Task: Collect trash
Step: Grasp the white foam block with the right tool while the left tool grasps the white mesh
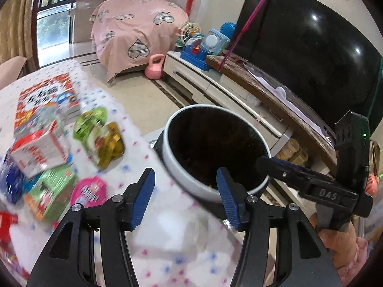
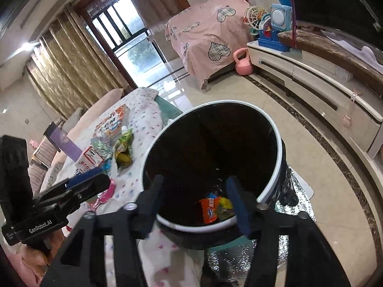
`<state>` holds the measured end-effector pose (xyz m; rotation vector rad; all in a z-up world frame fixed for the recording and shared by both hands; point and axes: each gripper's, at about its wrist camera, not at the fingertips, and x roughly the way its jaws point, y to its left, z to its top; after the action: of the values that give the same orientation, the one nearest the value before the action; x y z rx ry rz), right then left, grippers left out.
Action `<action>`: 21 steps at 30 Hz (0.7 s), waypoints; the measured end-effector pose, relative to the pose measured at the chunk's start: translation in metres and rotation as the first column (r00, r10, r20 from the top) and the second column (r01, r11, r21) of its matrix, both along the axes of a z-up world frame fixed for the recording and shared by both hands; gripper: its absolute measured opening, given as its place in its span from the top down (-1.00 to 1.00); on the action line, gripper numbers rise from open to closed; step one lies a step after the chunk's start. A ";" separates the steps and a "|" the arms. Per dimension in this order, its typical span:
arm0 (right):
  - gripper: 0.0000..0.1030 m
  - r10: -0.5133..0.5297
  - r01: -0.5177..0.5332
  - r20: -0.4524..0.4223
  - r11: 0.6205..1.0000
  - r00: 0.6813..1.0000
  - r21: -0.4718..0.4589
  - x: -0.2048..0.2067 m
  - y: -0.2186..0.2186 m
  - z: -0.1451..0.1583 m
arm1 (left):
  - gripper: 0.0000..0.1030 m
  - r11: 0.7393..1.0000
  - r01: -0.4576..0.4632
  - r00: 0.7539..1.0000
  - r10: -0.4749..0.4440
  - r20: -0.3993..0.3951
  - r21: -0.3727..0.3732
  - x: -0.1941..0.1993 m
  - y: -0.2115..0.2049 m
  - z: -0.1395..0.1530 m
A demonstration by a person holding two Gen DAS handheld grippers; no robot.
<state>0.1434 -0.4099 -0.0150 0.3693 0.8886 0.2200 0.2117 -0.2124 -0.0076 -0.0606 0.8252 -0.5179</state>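
Observation:
A black trash bin with a white rim (image 1: 189, 184) (image 2: 275, 177) stands on the floor beside the table. Orange and yellow wrappers (image 2: 210, 209) lie at its bottom. My right gripper (image 2: 194, 186) is open and empty, held over the bin's mouth. My left gripper (image 1: 185, 179) is open and empty above the table edge next to the bin. On the table lie a green and gold wrapper (image 1: 103, 138) (image 2: 123, 150), a red and white carton (image 1: 40, 153), a green packet (image 1: 51, 191) and a pink wrapper (image 1: 89, 192).
The table has a white dotted cloth (image 1: 167, 251) (image 2: 143, 112) and a colourful box (image 1: 45, 100) at its far side. A TV stand (image 1: 215, 88) with toys and a large TV (image 1: 306, 47) runs along the right. A pink-covered furniture piece (image 2: 205, 31) and a pink kettlebell (image 2: 243, 62) stand beyond.

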 end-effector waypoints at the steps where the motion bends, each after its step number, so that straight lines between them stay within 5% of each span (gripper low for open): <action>1: -0.47 -0.004 0.004 0.008 1.000 1.000 0.007 -0.004 0.002 0.001 | -0.05 1.000 -0.009 1.000 0.009 -0.002 0.001 -0.003 0.006 -0.001; 7: -0.70 -0.007 0.006 0.051 1.000 0.999 0.021 -0.025 0.023 0.006 | -0.10 0.999 -0.053 0.998 0.053 -0.017 -0.005 -0.031 0.039 -0.007; 21: -0.71 0.053 -0.055 0.068 0.998 0.996 0.035 -0.067 0.079 0.001 | -0.16 0.985 -0.167 0.985 0.165 -0.040 -0.041 -0.083 0.118 -0.016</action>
<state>0.0763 -0.3307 -0.0138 0.3705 0.8294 0.2975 0.1289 -0.0947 -0.0232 -0.1784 0.8365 -0.3783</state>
